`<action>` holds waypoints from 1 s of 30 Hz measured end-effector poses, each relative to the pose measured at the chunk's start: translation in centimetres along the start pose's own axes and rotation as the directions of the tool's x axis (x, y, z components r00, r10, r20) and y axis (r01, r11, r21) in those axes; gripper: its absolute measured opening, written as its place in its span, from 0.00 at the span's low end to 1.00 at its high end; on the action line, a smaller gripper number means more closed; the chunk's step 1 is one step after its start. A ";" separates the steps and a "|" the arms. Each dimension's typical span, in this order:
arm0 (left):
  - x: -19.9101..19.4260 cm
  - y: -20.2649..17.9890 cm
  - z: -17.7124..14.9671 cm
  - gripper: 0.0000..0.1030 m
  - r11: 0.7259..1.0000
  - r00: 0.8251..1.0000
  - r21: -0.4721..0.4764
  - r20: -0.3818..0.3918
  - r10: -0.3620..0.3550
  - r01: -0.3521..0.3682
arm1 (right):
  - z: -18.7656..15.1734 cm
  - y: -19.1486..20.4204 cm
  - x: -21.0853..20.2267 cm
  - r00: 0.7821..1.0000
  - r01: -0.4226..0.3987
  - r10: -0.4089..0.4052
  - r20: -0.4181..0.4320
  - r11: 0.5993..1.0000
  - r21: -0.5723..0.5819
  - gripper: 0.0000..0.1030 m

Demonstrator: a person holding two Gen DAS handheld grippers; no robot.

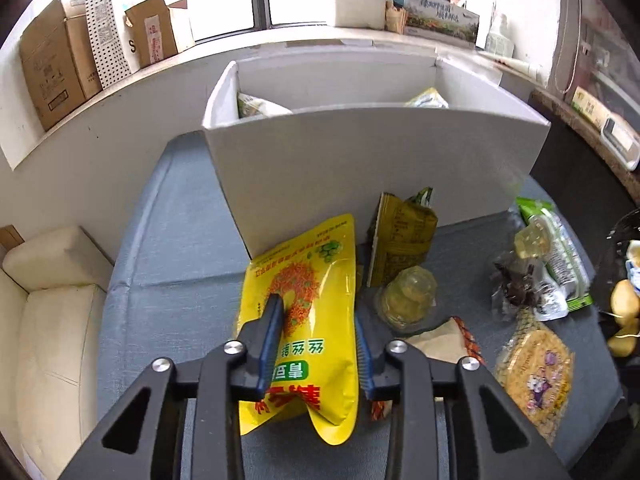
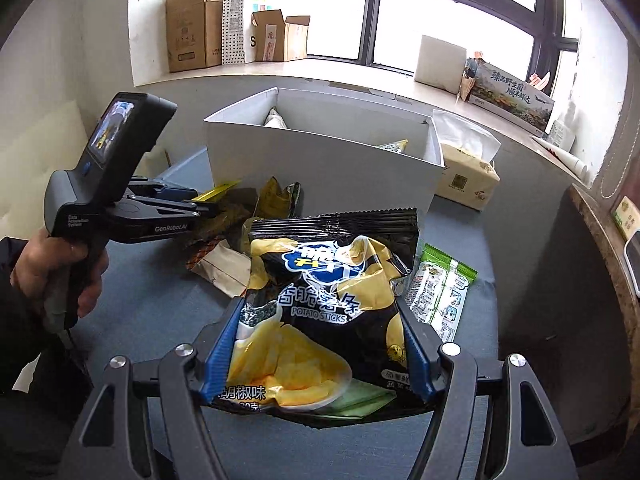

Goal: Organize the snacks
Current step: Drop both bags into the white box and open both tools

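In the left wrist view my left gripper (image 1: 318, 312) is shut on a yellow snack bag (image 1: 316, 264) with green print, which leans toward the white box (image 1: 360, 168); the bag buckles between the pads. In the right wrist view my right gripper (image 2: 320, 306) is shut on a black and yellow potato sticks bag (image 2: 324, 300), held above the grey-blue cloth (image 2: 160, 300). The left gripper (image 2: 212, 202), held by a hand (image 2: 60, 268), reaches in from the left in front of the white box (image 2: 320, 160). Two packets (image 1: 256, 106) lie inside the box.
Loose snacks lie on the cloth: an olive bag (image 1: 400, 248), a jelly cup (image 1: 408, 292), a green packet (image 1: 560, 256), a patterned yellow bag (image 1: 536, 376). A tissue pack (image 2: 468, 176) stands right of the box. Cardboard boxes (image 2: 192, 28) line the windowsill; a cream cushion (image 1: 56, 280) lies left.
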State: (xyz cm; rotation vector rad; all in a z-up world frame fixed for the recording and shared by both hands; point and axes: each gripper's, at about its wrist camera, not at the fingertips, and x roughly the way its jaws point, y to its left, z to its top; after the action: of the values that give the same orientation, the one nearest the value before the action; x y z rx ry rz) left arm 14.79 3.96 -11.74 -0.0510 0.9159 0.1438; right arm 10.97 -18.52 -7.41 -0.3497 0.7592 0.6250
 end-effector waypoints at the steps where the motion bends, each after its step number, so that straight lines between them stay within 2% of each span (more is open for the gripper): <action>1: -0.8 0.2 0.0 0.28 1.000 1.000 -0.002 0.012 0.006 -0.006 | 0.1 0.0 0.0 1.000 -0.001 0.001 0.002 1.000 0.001 0.73; 3: -2.3 0.1 -0.3 0.22 1.000 0.999 -0.016 0.036 0.005 -0.005 | 0.2 0.1 -0.1 1.000 -0.007 0.007 0.005 1.000 0.005 0.73; 5: -3.7 0.6 -0.5 0.21 0.999 0.998 -0.022 0.062 -0.023 0.024 | 0.4 0.3 -0.2 1.000 -0.012 0.012 0.011 1.000 0.001 0.73; 7: -5.2 0.7 -0.6 0.21 1.000 0.997 -0.021 0.081 -0.011 0.013 | 0.5 0.7 -0.3 1.000 -0.012 0.012 0.013 1.000 -0.006 0.73; 10: -7.3 1.1 -0.6 0.20 0.998 0.993 -0.043 0.113 -0.040 0.045 | 0.8 1.2 -0.3 1.000 -0.017 0.017 0.016 1.000 -0.017 0.73; 19: -11.3 2.0 0.1 0.20 0.993 0.980 -0.052 0.174 -0.096 0.106 | 2.6 1.4 -0.9 0.997 -0.050 0.050 0.063 0.999 0.003 0.73; 22: -12.7 2.0 1.8 0.20 0.992 0.971 -0.042 0.215 -0.105 0.117 | 4.5 0.3 -1.3 0.992 -0.084 0.080 0.100 0.996 0.037 0.73; 25: -13.2 2.1 4.4 0.20 0.989 0.958 -0.036 0.256 -0.127 0.141 | 7.4 -1.1 -0.7 0.988 -0.082 0.074 0.135 0.995 0.057 0.73; 30: -10.9 1.8 10.1 0.20 0.986 0.947 -0.019 0.282 -0.153 0.165 | 13.4 -4.6 3.5 0.990 -0.075 0.058 0.132 0.990 0.122 0.73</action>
State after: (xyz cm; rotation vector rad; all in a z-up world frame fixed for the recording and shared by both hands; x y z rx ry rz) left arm 15.93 5.68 3.12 -0.1401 0.6221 0.0183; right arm 22.95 -13.87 -0.53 -0.1660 0.6858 0.6524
